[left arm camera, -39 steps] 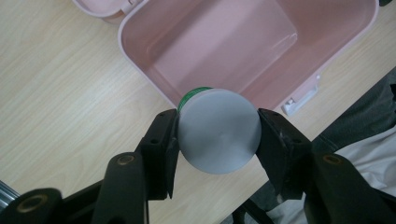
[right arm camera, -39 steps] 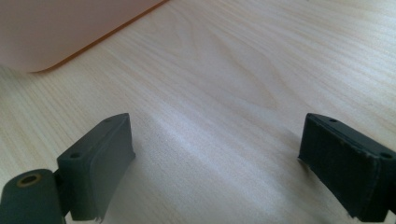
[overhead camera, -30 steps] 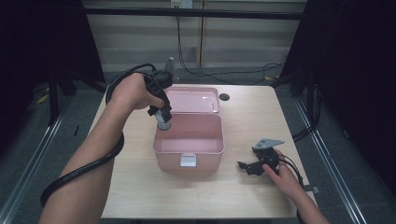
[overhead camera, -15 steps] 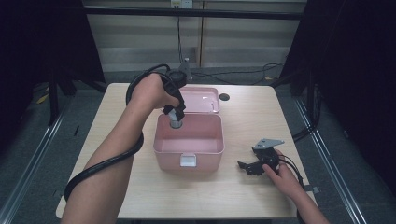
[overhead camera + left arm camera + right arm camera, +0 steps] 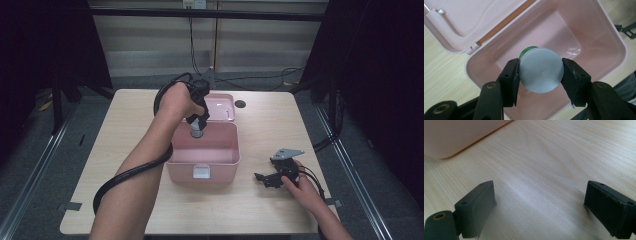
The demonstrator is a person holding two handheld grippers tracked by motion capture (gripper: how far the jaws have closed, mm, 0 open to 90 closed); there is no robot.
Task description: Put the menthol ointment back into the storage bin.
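A light wooden table stands in a dim room with dark curtains at the sides. On it sits a pink box with its lid flipped open at the back. The left gripper is over the open box and squeezes a small bottle with a round grey cap. A bit of green shows under the cap. The bottle hangs over the inside of the box, which looks bare.

The right gripper rests on the table to the right of the box. Its jaws are spread wide and hold nothing.

I think the bottle is going into the box. The jaws pinch only the round cap, so the bottle could slip or twist. If dropped from up high, it might tip over or bounce.
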